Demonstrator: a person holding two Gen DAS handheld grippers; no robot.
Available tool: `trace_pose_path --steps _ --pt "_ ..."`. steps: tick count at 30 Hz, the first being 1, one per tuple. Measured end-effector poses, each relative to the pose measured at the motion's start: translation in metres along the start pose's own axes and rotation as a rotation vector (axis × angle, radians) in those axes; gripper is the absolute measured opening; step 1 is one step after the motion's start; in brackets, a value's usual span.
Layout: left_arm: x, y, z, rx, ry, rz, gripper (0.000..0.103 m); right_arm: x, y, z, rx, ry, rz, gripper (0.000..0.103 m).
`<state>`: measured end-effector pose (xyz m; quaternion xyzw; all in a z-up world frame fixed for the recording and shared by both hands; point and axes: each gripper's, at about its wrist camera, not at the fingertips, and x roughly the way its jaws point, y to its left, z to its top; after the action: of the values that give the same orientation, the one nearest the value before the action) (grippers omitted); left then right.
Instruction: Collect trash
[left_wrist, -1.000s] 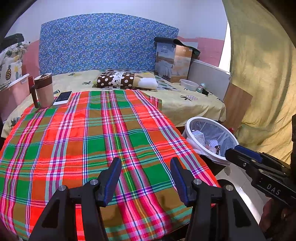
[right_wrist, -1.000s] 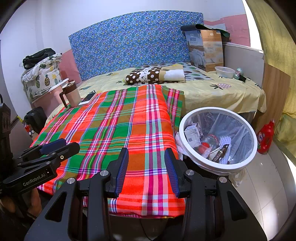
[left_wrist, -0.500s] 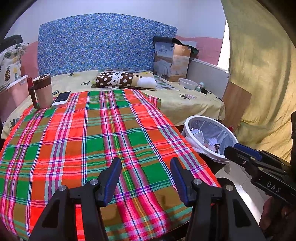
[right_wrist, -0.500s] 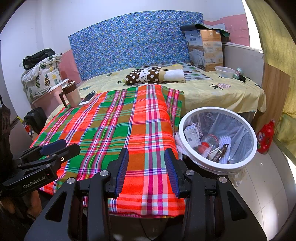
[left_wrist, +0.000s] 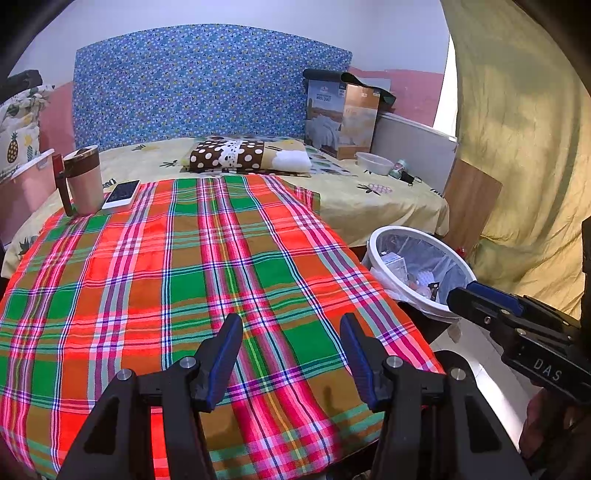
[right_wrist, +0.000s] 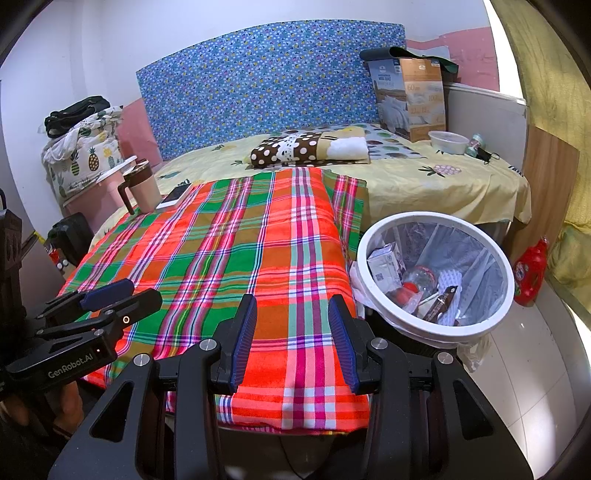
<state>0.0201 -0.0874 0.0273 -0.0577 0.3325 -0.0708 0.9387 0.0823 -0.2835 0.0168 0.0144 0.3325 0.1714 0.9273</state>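
1. Left gripper (left_wrist: 291, 354): jaws spread apart with nothing between them, held above the near end of the plaid cloth (left_wrist: 192, 280).
2. Right gripper (right_wrist: 291, 332): jaws likewise spread and holding nothing, above the near right corner of the plaid cloth (right_wrist: 236, 251); its tip also shows in the left wrist view (left_wrist: 480, 295), beside the bin.
3. Bin (right_wrist: 373, 236): white rim, clear liner, standing on the floor just beside the right edge of the plaid cloth; seen in the left view too (left_wrist: 380, 236).
4. Trash (right_wrist: 386, 264): a small carton, a clear bottle with a red cap, a dark wrapper and scraps, all lying inside the bin.
5. Mug (left_wrist: 85, 181): upright at the far left corner of the plaid cloth.
6. Phone (left_wrist: 122, 194): flat, just beside the mug, on the far left edge of the plaid cloth.
7. Pillow (left_wrist: 229, 157): brown with white dots, beyond the far end of the plaid cloth.
8. Red bottle (right_wrist: 532, 271): on the floor, to the right of the bin.
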Motion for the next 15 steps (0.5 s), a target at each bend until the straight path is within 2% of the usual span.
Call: trace_pose_path --steps 15 --pt "0.0069 0.0013 -0.0035 0.007 0.012 0.019 0.055 0.0028 -0.0001 -0.0032 0.002 0.009 0.000 0.043"
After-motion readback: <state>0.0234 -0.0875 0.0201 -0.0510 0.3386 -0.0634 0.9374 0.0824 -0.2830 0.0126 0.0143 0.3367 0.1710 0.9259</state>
